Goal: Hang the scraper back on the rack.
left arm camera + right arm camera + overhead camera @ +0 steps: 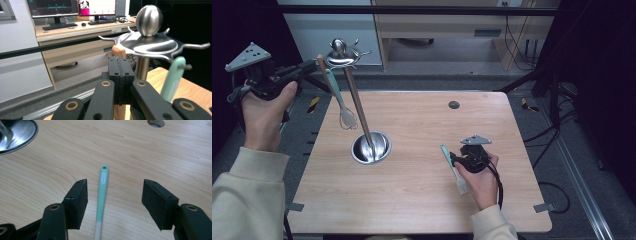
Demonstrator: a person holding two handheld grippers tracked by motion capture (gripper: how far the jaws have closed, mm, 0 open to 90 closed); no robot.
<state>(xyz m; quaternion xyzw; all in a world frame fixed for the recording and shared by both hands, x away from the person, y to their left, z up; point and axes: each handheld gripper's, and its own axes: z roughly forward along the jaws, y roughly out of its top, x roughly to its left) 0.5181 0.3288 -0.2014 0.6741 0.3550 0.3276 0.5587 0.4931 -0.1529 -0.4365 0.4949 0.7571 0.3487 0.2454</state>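
A steel utensil stand (371, 147) rises from its round base to a hooked top disc (150, 45). A whisk with a mint handle (336, 92) hangs from one hook, its handle also close by in the left gripper view (173, 77). My left gripper (309, 67) is raised at the disc's left, its jaws (120, 65) shut on a wooden handle (118, 51) whose tip pokes above them. A mint-and-white utensil (454, 167) lies flat on the table. My right gripper (115, 192) stands open over it, one jaw on each side of the mint handle (103, 187), not touching.
The wooden table (422, 200) has a dark round hole (454, 104) at the back middle. The stand's shiny base (17, 132) lies to the left of the right gripper. Behind the table stand a desk with monitors (75, 7) and black frame legs.
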